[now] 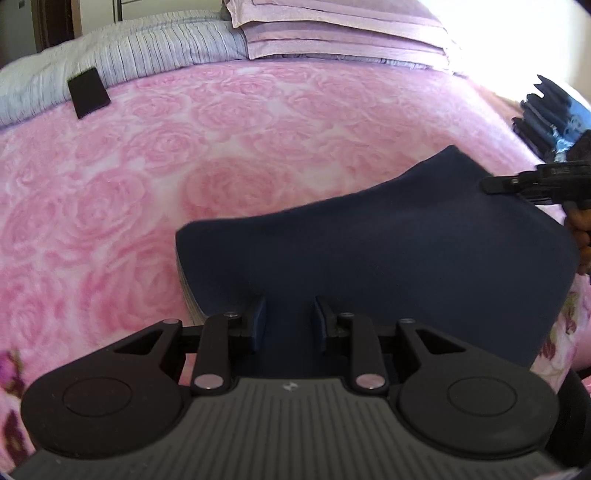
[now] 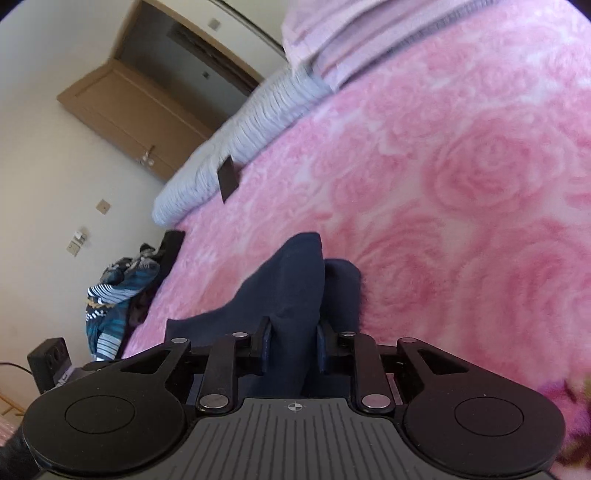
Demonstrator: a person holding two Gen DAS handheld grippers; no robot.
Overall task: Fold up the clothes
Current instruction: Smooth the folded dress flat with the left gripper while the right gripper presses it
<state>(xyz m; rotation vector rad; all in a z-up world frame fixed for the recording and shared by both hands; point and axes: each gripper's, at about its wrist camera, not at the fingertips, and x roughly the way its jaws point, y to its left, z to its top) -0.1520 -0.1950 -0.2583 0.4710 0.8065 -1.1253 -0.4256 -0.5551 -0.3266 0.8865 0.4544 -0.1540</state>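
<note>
A navy garment [image 1: 406, 251] hangs spread above the pink rose blanket [image 1: 166, 177]. My left gripper [image 1: 290, 319] is shut on its near edge, and the cloth fills the gap between the blue pads. In the left wrist view my right gripper [image 1: 495, 183] comes in from the right edge and clamps the garment's far right corner, with a person's hand [image 1: 580, 236] behind it. The right wrist view is rolled. There the navy garment [image 2: 291, 280] runs in a thick fold between the fingers of my right gripper [image 2: 293, 343], which is shut on it.
Folded pink bedding [image 1: 332, 33] and a striped pale quilt [image 1: 147, 51] lie at the bed's far end. A flat black rectangle [image 1: 88, 92] rests at the quilt's edge. Dark folded clothes [image 1: 543, 118] sit at the right. A blue patterned heap [image 2: 114, 295] lies beside the bed, near a wooden door [image 2: 129, 110].
</note>
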